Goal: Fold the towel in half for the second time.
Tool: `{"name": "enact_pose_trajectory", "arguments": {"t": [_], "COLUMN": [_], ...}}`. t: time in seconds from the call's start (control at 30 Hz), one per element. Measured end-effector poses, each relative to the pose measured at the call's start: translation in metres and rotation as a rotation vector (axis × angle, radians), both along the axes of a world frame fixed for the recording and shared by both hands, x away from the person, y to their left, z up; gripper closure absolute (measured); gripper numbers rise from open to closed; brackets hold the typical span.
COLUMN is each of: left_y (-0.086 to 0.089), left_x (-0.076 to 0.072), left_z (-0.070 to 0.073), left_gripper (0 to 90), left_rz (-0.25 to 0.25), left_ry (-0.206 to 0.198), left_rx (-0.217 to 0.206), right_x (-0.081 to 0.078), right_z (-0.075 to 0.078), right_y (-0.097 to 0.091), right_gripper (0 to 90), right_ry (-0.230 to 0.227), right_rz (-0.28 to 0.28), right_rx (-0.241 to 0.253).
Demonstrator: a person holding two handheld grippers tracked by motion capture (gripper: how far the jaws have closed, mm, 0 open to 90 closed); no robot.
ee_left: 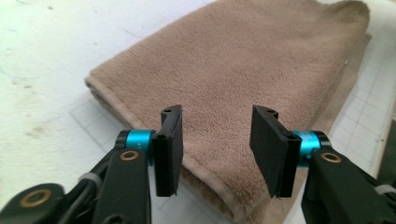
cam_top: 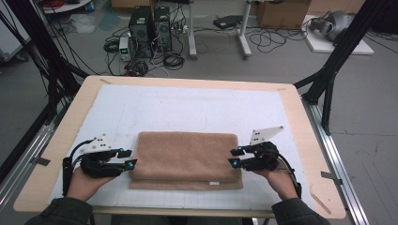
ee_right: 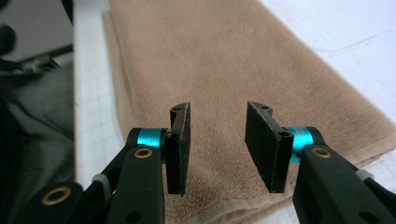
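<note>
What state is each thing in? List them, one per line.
Brown towel: folded flat on the mat, lower layer sticking out along the near edge, not gripped.
Left tongs: jaws apart, nothing between the pads, at the towel's left end.
Right tongs: jaws apart, nothing between the pads, at the towel's right end.
White mat: spread flat over the table.

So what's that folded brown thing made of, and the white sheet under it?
The folded towel looks like soft terry cotton: fuzzy matte pile and a stitched hem along its edge. The white mat seems a smooth, thin plastic or coated sheet with a faint printed grid and scuff marks; its exact material is unclear.
</note>
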State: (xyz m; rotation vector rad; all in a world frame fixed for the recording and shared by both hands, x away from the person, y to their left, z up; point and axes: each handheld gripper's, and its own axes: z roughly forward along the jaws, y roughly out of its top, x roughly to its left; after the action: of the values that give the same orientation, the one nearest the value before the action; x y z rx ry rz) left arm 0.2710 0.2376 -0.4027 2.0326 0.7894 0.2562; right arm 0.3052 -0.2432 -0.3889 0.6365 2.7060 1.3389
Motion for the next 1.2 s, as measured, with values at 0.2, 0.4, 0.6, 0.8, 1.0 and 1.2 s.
{"name": "enact_pose_trajectory", "arguments": {"t": [0.2,0.4,0.6,0.8,1.0,1.2], "left_y": [-0.014,-0.015,-0.017,-0.008,-0.012,-0.011], "left_x": [-0.007,-0.016,-0.018,-0.022,-0.025,-0.027], "left_z": [-0.022,-0.036,-0.036,-0.025,-0.037,-0.032], "left_gripper": [65.1,65.6,83.7,70.3,71.2,85.5], "left_rz": [-0.054,-0.049,-0.048,-0.038,-0.077,-0.059], "left_ry": [0.037,0.032,-0.002,-0.012,0.016,-0.015], "left_rx": [0.052,0.082,0.088,0.032,0.089,0.064], "right_x": [-0.008,-0.018,-0.020,-0.023,-0.030,-0.027], "right_z": [-0.024,-0.045,-0.044,-0.034,-0.042,-0.039], "right_y": [0.010,0.017,0.020,0.015,0.012,0.014], "right_gripper": [61.8,64.0,82.4,72.4,67.1,85.2], "right_ry": [0.031,0.011,-0.012,-0.021,-0.013,-0.022], "right_rz": [0.044,0.051,0.049,0.035,0.040,0.051], "right_rx": [-0.034,-0.109,-0.118,-0.093,-0.124,-0.131]}}
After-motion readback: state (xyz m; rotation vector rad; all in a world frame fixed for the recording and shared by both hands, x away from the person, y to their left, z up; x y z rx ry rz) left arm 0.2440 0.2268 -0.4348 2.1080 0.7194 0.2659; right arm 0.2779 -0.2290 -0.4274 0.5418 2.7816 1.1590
